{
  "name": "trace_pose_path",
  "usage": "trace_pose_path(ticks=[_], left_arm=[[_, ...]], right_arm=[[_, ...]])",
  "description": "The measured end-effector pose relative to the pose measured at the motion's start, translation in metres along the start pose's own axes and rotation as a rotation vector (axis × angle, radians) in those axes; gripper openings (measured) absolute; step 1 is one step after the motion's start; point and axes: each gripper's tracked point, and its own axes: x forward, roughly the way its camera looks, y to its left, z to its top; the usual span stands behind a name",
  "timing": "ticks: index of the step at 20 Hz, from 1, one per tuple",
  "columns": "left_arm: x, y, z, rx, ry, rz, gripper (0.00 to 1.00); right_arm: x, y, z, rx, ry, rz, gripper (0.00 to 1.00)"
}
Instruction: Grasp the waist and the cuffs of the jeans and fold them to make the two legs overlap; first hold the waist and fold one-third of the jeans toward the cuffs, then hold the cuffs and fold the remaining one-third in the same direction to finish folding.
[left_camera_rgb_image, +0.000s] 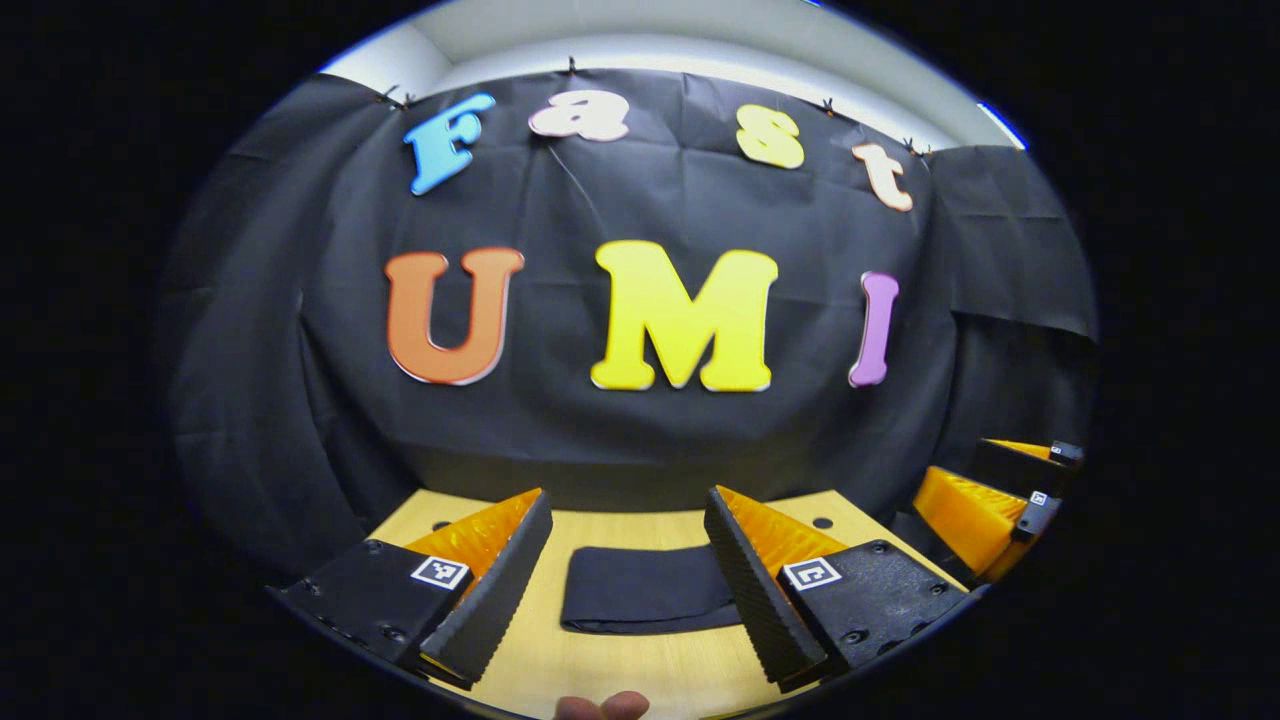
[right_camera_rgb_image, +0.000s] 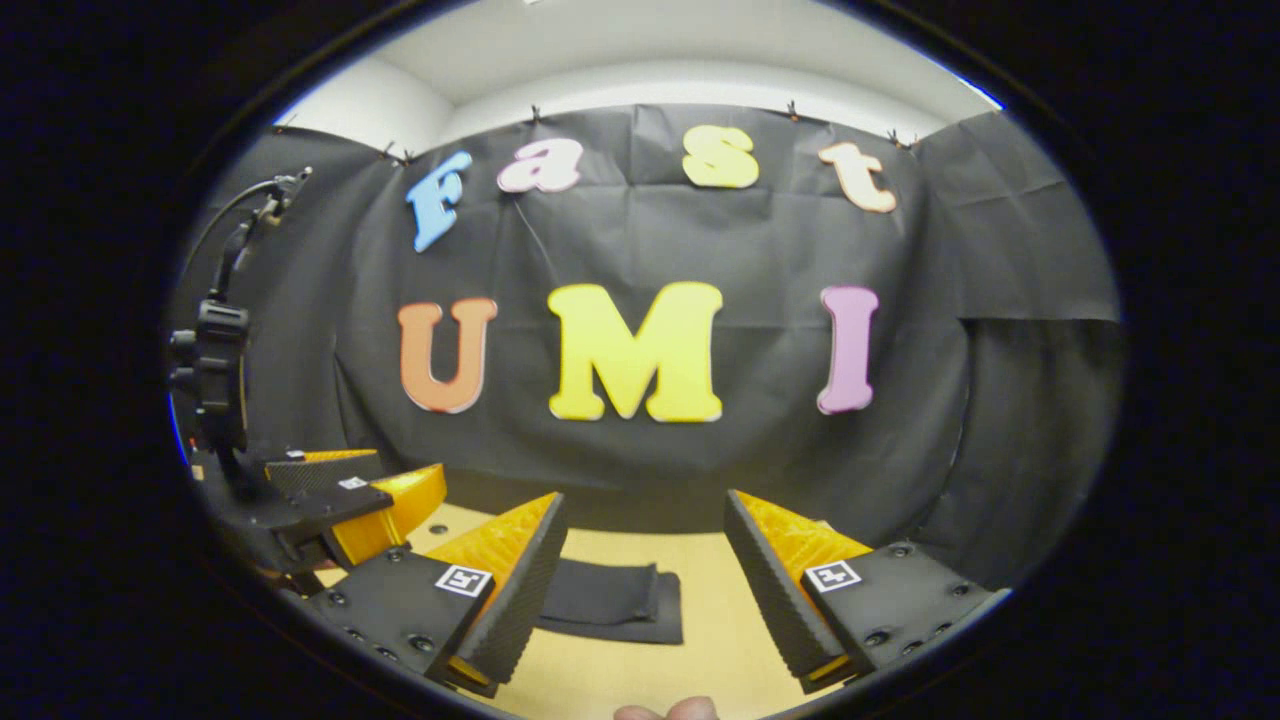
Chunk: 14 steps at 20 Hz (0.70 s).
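Note:
Dark jeans lie folded into a flat rectangle on the pale wooden table. In the left gripper view they rest between and beyond my left gripper, which hovers above the table with its jaws wide apart and nothing held. The right gripper view has the same folded jeans just past my right gripper, also open and empty. The other gripper appears at the right edge of the left gripper view, and the left one at the left of the right gripper view.
Black cloth walls close the booth behind and beside the table. A black stand with a cable rises at the left in the right gripper view. A fingertip peeks in at the bottom edge. Small holes mark the tabletop.

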Motion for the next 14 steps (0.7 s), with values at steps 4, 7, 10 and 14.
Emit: trace_pose_path(ticks=[4,7,10,14], left_arm=[[-0.030,0.022,0.012,0.019,-0.071,0.023,0.98],[-0.042,0.031,0.003,0.002,-0.069,0.044,0.98],[-0.055,0.030,-0.003,-0.007,-0.058,0.041,0.98],[-0.055,0.028,-0.007,0.001,-0.050,0.041,0.98]], right_arm=[[-0.014,0.011,0.004,0.028,-0.048,-0.013,0.92],[-0.028,0.007,-0.001,-0.004,-0.065,-0.043,0.92],[-0.036,0.011,-0.007,-0.016,-0.054,-0.039,1.00],[-0.037,0.011,-0.008,-0.011,-0.046,-0.047,0.92]])
